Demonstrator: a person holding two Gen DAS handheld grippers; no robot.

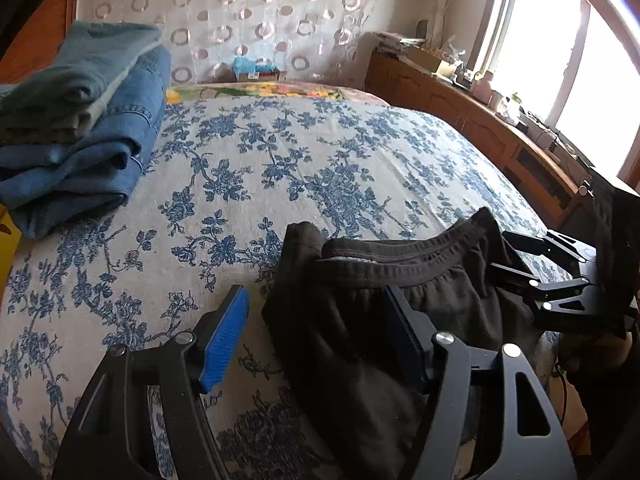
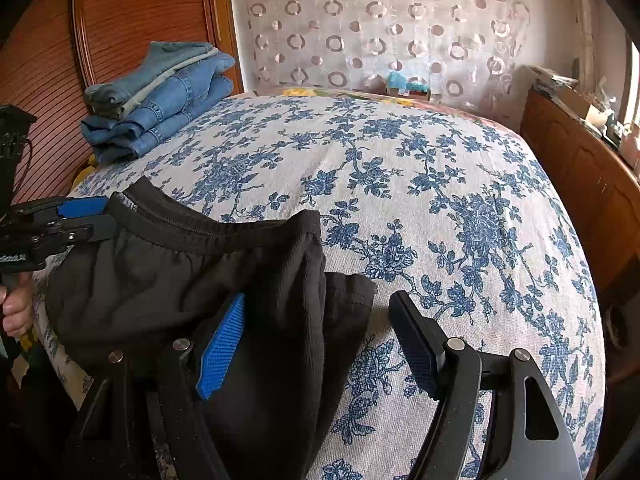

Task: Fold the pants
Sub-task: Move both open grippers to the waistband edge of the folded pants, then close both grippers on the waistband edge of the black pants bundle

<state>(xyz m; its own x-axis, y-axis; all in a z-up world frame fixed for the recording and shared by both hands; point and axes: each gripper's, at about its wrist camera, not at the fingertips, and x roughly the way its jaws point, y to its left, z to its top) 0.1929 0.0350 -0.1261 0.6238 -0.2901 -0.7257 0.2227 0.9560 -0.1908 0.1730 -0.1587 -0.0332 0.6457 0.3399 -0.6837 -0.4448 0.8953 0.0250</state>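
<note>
One pair of black elastic-waist pants lies bunched at the floral bed's near edge. Left gripper and right gripper both gape wide astride it. Two folded jeans sit stacked behind.

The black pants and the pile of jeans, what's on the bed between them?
Nothing but bare flowered bedspread. In the right wrist view, the black pants lie at the near edge, the pile of jeans sits by the headboard, apart.
</note>
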